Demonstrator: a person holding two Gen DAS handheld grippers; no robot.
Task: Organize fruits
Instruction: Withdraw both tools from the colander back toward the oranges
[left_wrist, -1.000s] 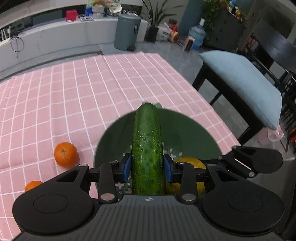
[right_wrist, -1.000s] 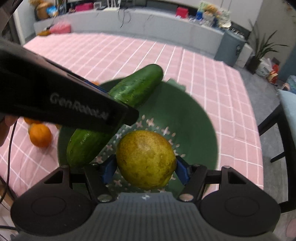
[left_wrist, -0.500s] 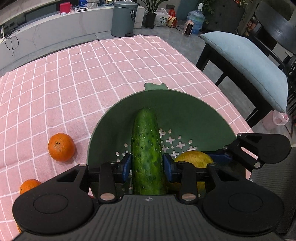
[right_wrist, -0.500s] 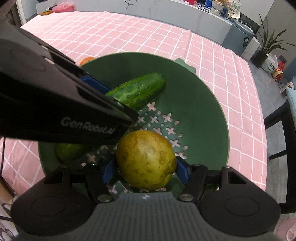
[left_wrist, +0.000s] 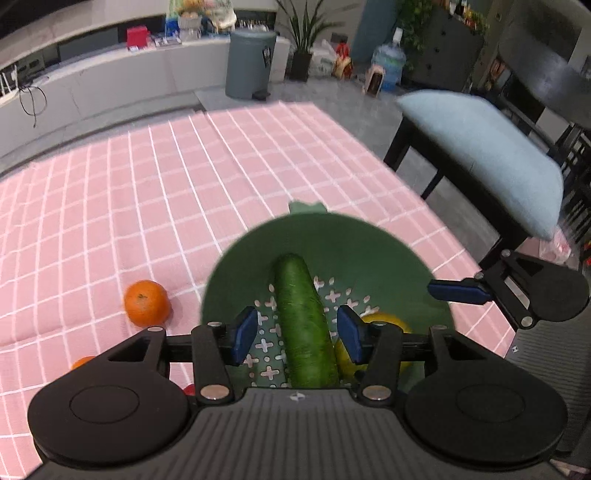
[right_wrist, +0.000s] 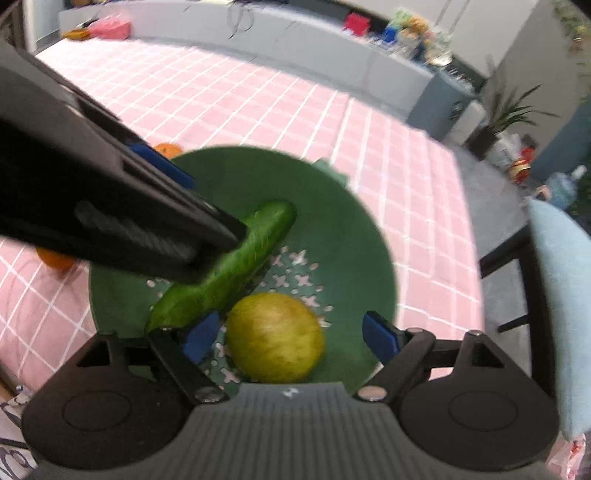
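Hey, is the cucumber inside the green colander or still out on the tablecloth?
Inside. The cucumber lies on the colander's perforated bottom, beside the yellow-green fruit.

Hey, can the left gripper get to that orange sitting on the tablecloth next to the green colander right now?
Probably yes. The orange lies in the open on the tablecloth, left of the colander, with nothing over it. The left gripper is opening off the cucumber, so it's freeing up.

One cucumber (left_wrist: 304, 325), one pear (right_wrist: 275, 338), two oranges (left_wrist: 147, 303), one colander (left_wrist: 354, 240)
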